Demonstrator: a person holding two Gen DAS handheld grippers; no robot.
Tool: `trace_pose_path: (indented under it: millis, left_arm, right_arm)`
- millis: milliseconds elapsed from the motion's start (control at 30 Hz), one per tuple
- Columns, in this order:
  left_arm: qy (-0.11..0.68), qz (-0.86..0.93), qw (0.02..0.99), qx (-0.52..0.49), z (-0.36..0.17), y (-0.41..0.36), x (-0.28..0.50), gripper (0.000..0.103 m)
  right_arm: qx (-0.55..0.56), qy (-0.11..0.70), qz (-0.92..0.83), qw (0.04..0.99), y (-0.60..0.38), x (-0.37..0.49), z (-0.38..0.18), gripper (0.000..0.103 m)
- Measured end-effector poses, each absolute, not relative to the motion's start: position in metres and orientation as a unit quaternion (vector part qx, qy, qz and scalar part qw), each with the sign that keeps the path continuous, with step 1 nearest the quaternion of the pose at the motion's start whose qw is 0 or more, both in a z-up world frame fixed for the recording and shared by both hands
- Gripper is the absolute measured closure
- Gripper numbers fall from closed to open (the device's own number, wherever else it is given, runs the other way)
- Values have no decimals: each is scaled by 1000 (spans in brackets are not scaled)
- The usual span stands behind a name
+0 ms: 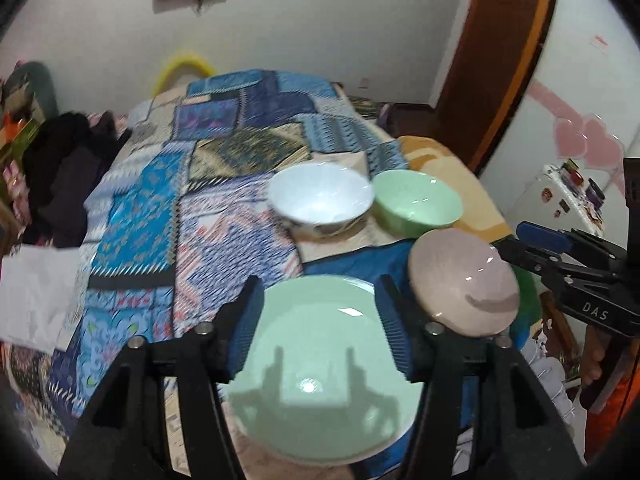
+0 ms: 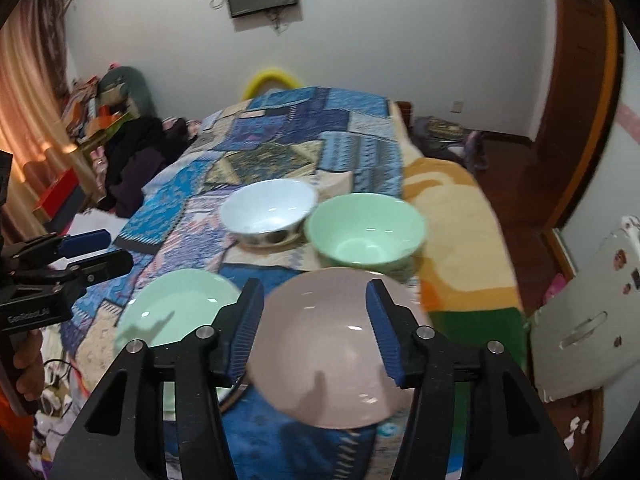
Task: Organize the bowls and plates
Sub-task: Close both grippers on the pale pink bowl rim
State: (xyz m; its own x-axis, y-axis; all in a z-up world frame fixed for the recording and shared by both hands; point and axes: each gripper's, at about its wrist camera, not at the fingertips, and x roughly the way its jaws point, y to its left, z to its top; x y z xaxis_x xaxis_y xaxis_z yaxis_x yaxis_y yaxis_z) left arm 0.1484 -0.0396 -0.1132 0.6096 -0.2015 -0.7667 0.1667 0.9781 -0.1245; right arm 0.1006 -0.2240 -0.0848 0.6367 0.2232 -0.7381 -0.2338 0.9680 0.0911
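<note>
A pale green plate (image 1: 320, 368) lies flat on the bed's quilt, and my left gripper (image 1: 320, 320) hovers over it, open, its blue pads (image 1: 248, 328) clear of the rim. To its right a pink plate (image 2: 340, 360) lies below my right gripper (image 2: 314, 328), also open with nothing gripped. Behind the plates stand a white bowl (image 1: 320, 200) and a green bowl (image 1: 416, 204), upright and side by side. The right wrist view shows the same green plate (image 2: 176, 308), white bowl (image 2: 268, 212), green bowl (image 2: 364, 232) and my left gripper (image 2: 100, 252). The pink plate (image 1: 464, 280) and right gripper (image 1: 532, 250) appear in the left wrist view.
A blue patchwork quilt (image 2: 304, 136) covers the bed, with an orange blanket (image 2: 452, 224) along its right side. Dark clothes (image 2: 136, 160) are piled at the left. A white cabinet (image 2: 584, 320) and a wooden door frame (image 2: 576, 120) stand on the right.
</note>
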Motion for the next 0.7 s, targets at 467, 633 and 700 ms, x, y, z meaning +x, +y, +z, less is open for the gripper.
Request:
trace_pose_path:
  millis: [467, 633, 700]
  left_arm:
    - [483, -157, 861, 10, -158, -125, 196, 32]
    - [510, -164, 845, 11, -183, -140, 210, 32]
    - [519, -166, 839, 12, -192, -145, 215, 33]
  right_arm:
    - [25, 449, 66, 891, -282, 113, -129, 46]
    - [49, 472, 68, 878, -289, 114, -152, 46]
    - [59, 478, 71, 874, -291, 114, -159, 46]
